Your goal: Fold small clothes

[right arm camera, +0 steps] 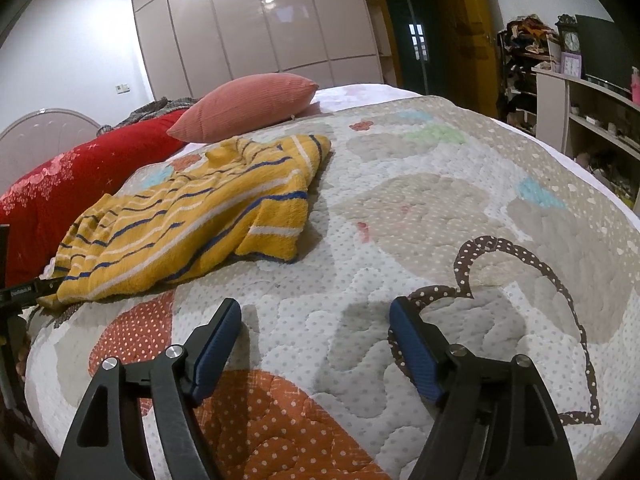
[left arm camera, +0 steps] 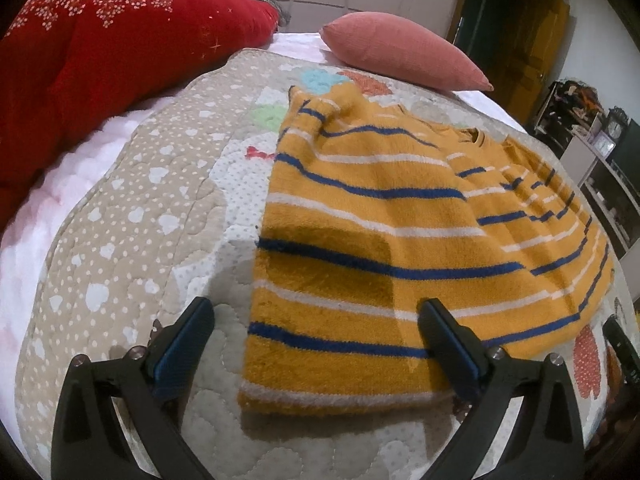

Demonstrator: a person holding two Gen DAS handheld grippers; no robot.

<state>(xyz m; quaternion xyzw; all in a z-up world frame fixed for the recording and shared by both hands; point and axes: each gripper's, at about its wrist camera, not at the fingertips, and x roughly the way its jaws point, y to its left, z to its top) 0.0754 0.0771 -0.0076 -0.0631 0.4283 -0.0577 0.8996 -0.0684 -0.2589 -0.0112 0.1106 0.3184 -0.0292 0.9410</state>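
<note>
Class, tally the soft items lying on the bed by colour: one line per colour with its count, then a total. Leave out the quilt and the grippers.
Red: 1, the red floral cushion
Pink: 1, the pink ribbed pillow
Yellow with blue and white stripes: 1, the striped sweater
Total: 3

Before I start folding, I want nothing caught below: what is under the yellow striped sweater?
The sweater lies on the patchwork quilt, which shows all around it. Whatever sits directly beneath the fabric is covered and cannot be seen.

left gripper (left arm camera: 316, 320): jaws wide apart, empty | right gripper (right arm camera: 316, 322): jaws apart, empty
</note>
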